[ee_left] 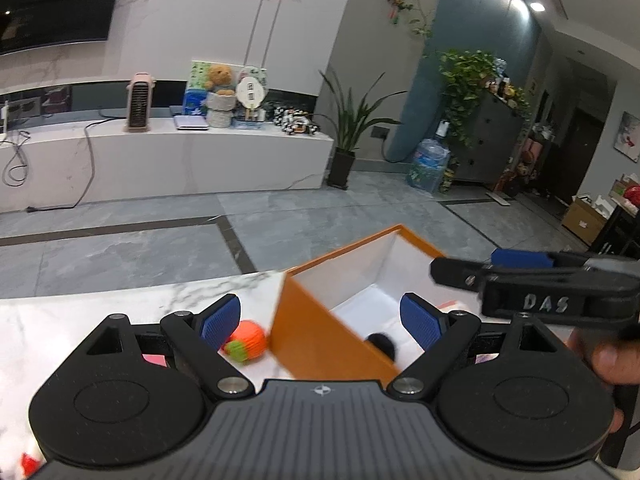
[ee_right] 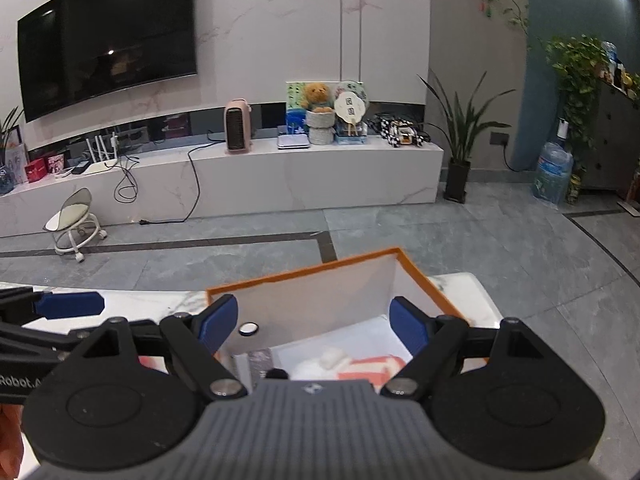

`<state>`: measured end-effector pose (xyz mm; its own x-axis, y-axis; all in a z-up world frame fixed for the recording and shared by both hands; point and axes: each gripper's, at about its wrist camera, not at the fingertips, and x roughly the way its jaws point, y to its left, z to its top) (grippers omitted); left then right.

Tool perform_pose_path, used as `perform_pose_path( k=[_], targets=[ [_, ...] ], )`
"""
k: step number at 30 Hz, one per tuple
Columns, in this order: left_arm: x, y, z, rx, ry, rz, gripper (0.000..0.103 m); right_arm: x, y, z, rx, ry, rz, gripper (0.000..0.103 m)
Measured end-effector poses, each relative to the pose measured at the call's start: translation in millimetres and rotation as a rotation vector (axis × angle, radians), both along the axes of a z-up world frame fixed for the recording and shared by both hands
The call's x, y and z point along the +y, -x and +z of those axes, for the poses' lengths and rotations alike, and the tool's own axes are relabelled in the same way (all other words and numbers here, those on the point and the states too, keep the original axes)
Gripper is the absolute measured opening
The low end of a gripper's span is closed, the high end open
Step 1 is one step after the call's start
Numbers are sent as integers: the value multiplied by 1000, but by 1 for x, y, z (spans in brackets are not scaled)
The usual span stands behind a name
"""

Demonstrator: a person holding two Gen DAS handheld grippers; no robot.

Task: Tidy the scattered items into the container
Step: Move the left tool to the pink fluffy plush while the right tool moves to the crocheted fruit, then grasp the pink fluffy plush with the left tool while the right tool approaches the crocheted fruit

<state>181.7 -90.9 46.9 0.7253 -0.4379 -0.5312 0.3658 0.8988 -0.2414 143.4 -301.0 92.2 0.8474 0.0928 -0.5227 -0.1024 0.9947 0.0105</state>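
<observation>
Both tongs wide open, holding nothing – left gripper [ee_left: 320, 322], right gripper [ee_right: 314, 326]. Orange box [ee_left: 320, 332] on the marble table [ee_left: 100, 312]. Only in left view: orange ball [ee_left: 246, 342] just beside the box. Only in right view: pink-and-white thing [ee_right: 360, 366] inside.

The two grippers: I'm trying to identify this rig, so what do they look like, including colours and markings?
Both are matte black. The left gripper and right gripper each have two angled fingers with ribbed blue pads, silver pivot screws, round black side discs and a ribbed grey body bearing a small star emblem. Seen from the side, the right one shows raised letters "DAS"; the left shows white "Robot.A", cut off.
</observation>
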Motion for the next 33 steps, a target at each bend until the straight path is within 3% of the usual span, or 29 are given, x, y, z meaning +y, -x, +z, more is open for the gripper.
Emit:
perform_pose_path(
  k=[25,33],
  targets=[
    [91,4,-38,73,-55,227,103,71,7,-1,-75,51,185,88],
    [97,1,-58,117,-105,211,103,88,6,-8,-81,55,240,88]
  ],
)
